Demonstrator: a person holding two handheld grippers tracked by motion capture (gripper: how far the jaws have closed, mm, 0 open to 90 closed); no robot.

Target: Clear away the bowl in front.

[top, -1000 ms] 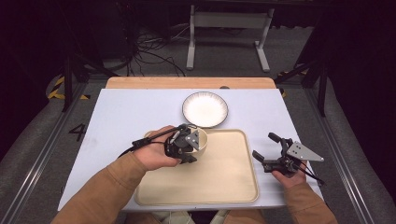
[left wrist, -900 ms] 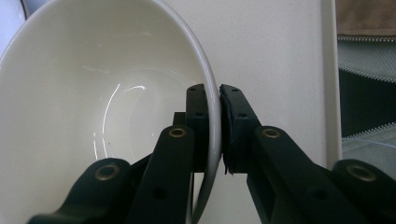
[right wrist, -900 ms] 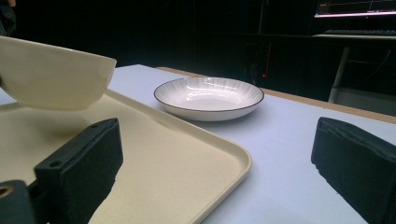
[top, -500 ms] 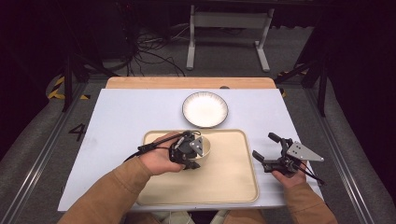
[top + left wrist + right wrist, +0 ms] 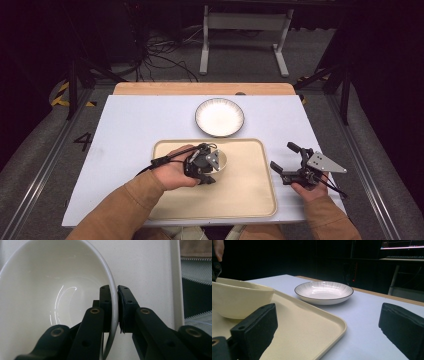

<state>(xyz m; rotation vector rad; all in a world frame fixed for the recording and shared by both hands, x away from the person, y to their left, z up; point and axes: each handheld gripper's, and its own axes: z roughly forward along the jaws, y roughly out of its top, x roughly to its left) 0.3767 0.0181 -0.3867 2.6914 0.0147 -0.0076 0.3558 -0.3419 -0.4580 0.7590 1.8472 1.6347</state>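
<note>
My left gripper (image 5: 114,312) pinches the bowl's (image 5: 50,290) rim, one jaw inside, one outside; the bowl sits over the tray (image 5: 250,195). My right gripper (image 5: 295,162) waits wide open, empty. The plate (image 5: 219,116) lies beyond, not yet on the tray.

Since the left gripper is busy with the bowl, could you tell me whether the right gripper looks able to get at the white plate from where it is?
Probably yes. The right gripper is open and empty beside the tray, and only bare table lies between it and the plate.
</note>
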